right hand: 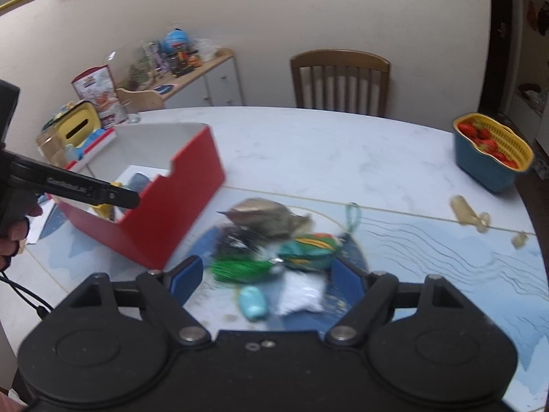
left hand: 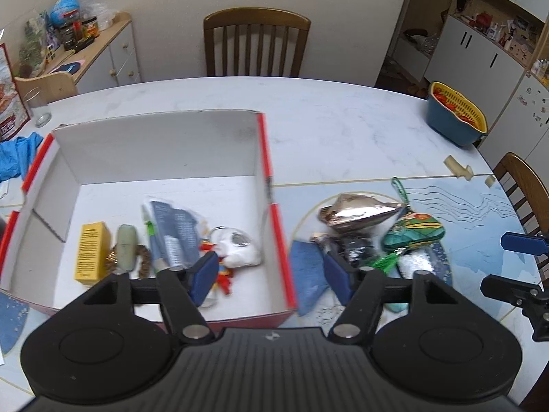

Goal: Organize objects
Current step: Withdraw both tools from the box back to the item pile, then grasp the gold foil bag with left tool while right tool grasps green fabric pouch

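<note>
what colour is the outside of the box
Red box outside, white inside; the right wrist view shows it best.

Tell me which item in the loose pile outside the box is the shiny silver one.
The crumpled foil pouch at the far edge of the pile. It alone is metallic and reflective; the green frog purse beside it is patterned, and the pale blue item is matte.

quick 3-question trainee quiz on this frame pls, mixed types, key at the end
1. True or false: the left hand-held gripper is shut on an item.
2. Where does the yellow carton lie: A) inside the red box, B) in the loose pile, C) in the strawberry basket?
3. Fill in: the green tassel lies ahead of the ____ hand-held gripper, which is open.

Key: 1 false, its jaws are spread and empty; 2 A; 3 right.
</note>
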### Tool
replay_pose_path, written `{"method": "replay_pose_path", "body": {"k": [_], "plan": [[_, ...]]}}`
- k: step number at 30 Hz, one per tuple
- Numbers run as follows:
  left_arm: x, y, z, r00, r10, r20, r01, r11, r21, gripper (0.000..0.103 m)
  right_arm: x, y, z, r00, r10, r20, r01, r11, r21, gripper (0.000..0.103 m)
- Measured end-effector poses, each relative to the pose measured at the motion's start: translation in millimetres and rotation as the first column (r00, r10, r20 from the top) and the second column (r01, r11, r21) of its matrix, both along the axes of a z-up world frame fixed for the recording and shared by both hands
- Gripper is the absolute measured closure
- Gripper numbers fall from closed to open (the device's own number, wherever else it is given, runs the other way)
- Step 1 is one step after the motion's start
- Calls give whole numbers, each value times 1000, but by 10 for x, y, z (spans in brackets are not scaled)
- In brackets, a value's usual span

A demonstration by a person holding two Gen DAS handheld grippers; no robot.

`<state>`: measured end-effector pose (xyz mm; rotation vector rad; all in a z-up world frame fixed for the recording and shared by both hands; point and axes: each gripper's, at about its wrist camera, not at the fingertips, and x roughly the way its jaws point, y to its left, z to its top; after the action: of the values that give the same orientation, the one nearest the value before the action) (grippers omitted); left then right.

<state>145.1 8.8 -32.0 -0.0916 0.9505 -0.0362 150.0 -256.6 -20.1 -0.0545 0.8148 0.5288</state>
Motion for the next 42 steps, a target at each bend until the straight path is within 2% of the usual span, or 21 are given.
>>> {"method": "replay_pose_path", "body": {"k": [8,9,14,22,25,31,42], "plan": [[64,-384,-82,1000,-4,-2,4,1000,-15,23,59,-424,-80,999,-27,-18,27,1000,-2,21],[68,-428,-96,1000,-2,-1,2,1000,-15,19,67,-464,-93,999,-28,-19,28,1000,-4,21],[108,-626,-137,999,43,8,-43,998,53,10,159,-631,-147,999,-27,-29,27,1000,-5,20],[109,-868,-42,993,66,96,-74,994,79,10,301,-807,-219,999,-4,-39,4,1000,1,20],[160,-959,-69,994,60,87,-65,996,54,10,363,-830,-236,999,10,-40,-9,1000,4,20],[336,-1135,-186,997,28,75,-32,998,53,10,489,-747,-299,998,47,-46,-47,999,8,20],[859,-1186,-502,999,44,-28,-43,999,30,10,722,-415,-499,993,107,-55,-106,994,17,21]]}}
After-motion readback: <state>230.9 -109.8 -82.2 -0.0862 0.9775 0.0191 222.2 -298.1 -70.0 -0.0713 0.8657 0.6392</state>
